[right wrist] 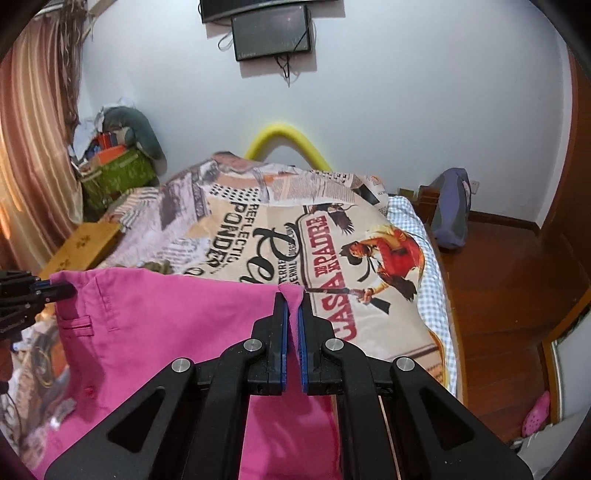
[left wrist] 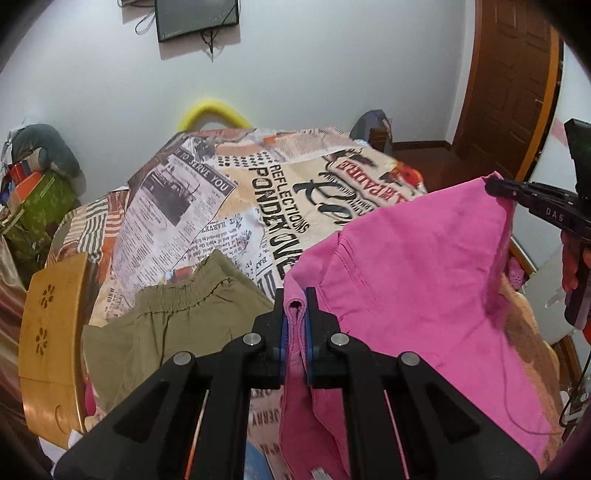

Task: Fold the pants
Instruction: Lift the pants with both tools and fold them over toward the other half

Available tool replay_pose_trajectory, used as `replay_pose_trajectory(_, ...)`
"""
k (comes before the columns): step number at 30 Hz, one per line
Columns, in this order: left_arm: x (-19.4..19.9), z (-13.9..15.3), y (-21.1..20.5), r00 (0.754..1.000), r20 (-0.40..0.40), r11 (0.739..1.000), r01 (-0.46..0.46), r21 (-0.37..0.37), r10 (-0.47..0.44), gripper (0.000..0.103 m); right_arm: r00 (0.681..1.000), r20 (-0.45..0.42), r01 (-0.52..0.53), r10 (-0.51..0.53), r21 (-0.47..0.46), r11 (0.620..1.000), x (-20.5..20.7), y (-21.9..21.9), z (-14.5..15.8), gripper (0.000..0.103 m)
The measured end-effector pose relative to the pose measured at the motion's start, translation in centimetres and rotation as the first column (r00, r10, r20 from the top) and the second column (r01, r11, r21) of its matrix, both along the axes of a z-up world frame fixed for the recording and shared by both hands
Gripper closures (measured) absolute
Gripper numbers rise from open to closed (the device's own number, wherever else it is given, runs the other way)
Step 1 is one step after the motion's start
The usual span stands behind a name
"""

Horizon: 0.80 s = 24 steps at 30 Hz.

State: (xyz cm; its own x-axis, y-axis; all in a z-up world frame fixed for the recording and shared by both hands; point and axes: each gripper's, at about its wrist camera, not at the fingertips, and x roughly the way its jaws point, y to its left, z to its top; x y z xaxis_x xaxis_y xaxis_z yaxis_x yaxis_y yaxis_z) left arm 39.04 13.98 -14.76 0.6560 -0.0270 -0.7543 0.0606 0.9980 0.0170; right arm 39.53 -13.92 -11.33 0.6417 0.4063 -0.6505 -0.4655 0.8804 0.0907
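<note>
White walls and a wooden door frame a bed (right wrist: 436,236) spread with a newspaper-print cover, olive shorts (left wrist: 177,314) lying near its edge. Pink pants (left wrist: 406,280) hang stretched above the bed, each waistband corner pinched: the left tool (left wrist: 295,299) is pressed together on one, the right tool (right wrist: 291,295) on the other. Held taut and raised like this, the pants probably hang flat so they can be laid down smooth for folding.

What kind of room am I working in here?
Most likely a bedroom: a bed under a printed cover, a curtain at one side, a wooden door, and a screen on the wall.
</note>
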Motion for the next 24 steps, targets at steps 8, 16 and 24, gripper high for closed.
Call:
replay_pose_trajectory(8, -4.9, 2.5, -1.2, 0.999, 0.026, 0.999, 0.024, -0.022, -0.023, 0.096, 1.0, 0.023, -0.008, 0.008, 0.023, 1.0, -5.4, -1.4, 2.3, 0.099)
replay_pose_trajectory(16, -9.4, 3.6, -2.0, 0.998, 0.05, 0.999, 0.034, -0.029, -0.033, 0.096, 0.999, 0.032, -0.007, 0.006, 0.031, 0.999, -9.8, -2.7, 3.0, 0.099)
replay_pose_trajectory(24, -14.1, 3.5, -3.0, 0.997, 0.063, 0.998, 0.056, -0.037, -0.054, 0.096, 1.0, 0.02, 0.021, -0.022, 0.069, 0.997, -13.7, -5.1, 2.4, 0.099)
